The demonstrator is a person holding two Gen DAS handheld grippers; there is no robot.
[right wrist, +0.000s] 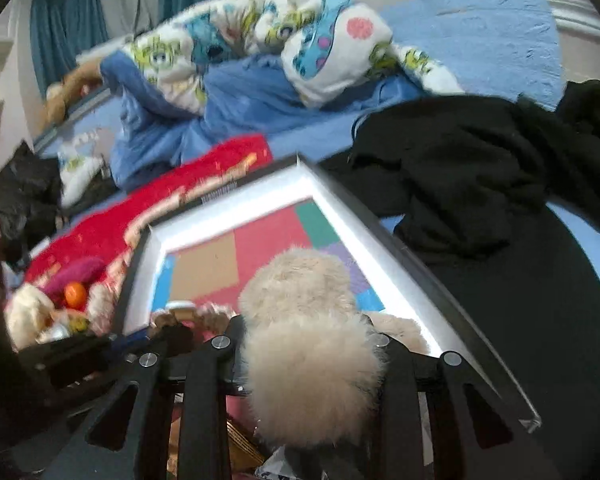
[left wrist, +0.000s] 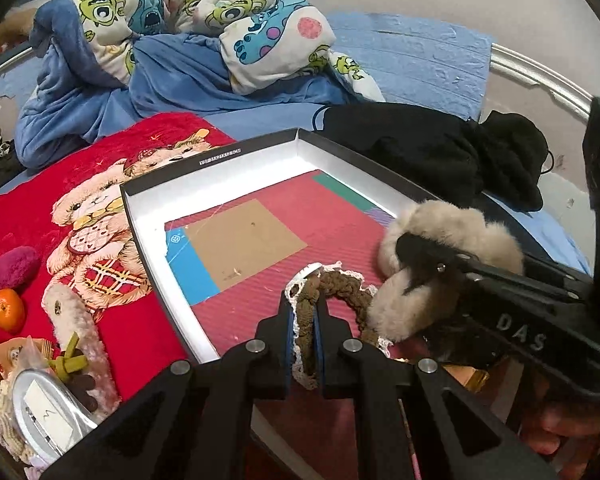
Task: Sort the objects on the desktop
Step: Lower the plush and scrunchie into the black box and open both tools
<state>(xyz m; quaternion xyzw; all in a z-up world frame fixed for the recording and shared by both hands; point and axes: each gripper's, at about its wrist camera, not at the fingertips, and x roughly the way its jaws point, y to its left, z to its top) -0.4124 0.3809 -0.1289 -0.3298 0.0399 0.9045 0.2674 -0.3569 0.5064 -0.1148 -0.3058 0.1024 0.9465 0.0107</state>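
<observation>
Jaws first: the left gripper (left wrist: 303,312) is pinched narrow on a brown knitted scrunchie with cream lace trim (left wrist: 332,288), holding it over the near edge of a shallow black box lid with a white inside (left wrist: 148,220). Patches of red, tan, blue and green card line its floor. From the right, the right gripper (left wrist: 414,256) clamps a fluffy beige fur scrunchie (left wrist: 452,240), just beside the brown one. Left of the lid, on a red teddy-bear blanket (left wrist: 112,184), lie a small orange tangerine (left wrist: 8,309) and a round silver mirror (left wrist: 48,412).

From the right wrist, blurred, the fur scrunchie (right wrist: 312,344) fills the gap between the right gripper's jaws, hanging over the lid's near right corner (right wrist: 420,280). A crumpled black garment (right wrist: 480,172) lies just beyond the lid.
</observation>
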